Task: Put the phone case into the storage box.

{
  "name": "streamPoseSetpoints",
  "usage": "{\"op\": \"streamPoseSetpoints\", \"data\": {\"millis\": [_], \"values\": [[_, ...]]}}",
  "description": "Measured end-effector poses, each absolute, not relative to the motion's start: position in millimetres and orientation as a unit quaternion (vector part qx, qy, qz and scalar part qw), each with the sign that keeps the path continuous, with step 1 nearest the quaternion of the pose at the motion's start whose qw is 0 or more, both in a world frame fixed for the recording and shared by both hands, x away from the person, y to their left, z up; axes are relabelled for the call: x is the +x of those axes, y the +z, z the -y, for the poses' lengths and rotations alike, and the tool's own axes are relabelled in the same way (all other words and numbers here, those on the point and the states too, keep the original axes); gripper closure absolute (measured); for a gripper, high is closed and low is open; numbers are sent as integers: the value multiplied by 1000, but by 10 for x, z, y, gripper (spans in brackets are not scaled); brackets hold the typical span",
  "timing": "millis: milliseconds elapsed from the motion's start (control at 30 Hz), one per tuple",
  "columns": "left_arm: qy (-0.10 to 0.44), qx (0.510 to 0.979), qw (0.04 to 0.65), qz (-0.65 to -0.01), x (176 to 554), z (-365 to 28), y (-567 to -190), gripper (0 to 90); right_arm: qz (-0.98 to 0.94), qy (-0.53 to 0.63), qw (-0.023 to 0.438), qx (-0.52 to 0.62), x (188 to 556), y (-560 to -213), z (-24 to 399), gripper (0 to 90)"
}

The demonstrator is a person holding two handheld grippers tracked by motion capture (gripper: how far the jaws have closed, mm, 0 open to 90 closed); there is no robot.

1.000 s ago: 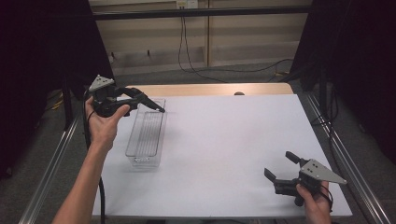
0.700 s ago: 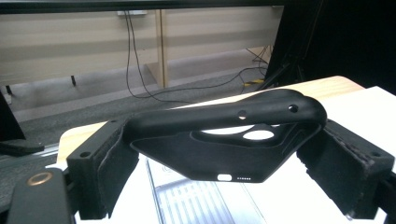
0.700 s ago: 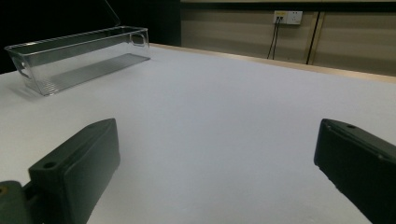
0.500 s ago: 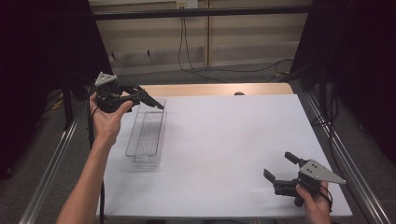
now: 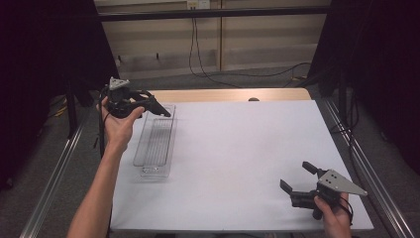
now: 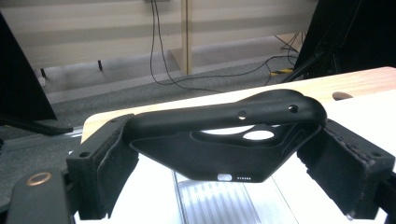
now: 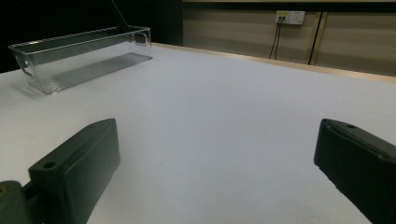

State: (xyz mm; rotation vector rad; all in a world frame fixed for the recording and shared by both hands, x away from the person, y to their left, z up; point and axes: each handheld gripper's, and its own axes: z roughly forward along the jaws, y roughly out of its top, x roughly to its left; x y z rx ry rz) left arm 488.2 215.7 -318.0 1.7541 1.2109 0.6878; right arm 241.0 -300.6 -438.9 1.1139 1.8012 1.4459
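White sheeting covers my table (image 5: pixel 237 158), with beige wall panels and dangling cables behind. Edges of the black phone case (image 6: pixel 233 140) are hidden by the pads. My left gripper (image 5: pixel 148 105) clamps it above the clear bin's (image 5: pixel 156 141) far end; my right gripper (image 5: pixel 297 181) rests released, well apart.

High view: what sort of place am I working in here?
Likely a lab or test bench set up for recording, not a home. A white-topped table stands between black curtains, with metal frame rails along its sides and loose cables on the floor behind it.
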Motion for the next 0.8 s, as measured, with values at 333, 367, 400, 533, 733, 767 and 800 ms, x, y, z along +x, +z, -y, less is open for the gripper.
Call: {"op": "streamPoseSetpoints", "data": {"millis": [333, 367, 400, 533, 733, 767, 800], "values": [[282, 711, 421, -488, 4917, -2101, -3249, 130, -674, 539, 284, 417, 2414, -4392, 3003, 0], [282, 707, 425, -490, 4923, -2087, -3257, 130, -674, 539, 284, 417, 2415, -4392, 3003, 0], [281, 709, 425, -489, 4928, -2081, -3258, 130, -674, 539, 285, 417, 2415, -4393, 3003, 0], [282, 708, 423, -490, 4954, -2048, -3278, 130, -675, 539, 284, 416, 2416, -4395, 3005, 0], [288, 710, 416, -490, 4952, -2016, -3288, 129, -677, 537, 283, 416, 2417, -4399, 3001, 0], [288, 708, 418, -491, 4954, -2018, -3286, 129, -676, 538, 283, 416, 2416, -4398, 2997, 0], [289, 706, 419, -492, 4959, -2022, -3285, 129, -676, 538, 283, 416, 2416, -4399, 2996, 0]]}}
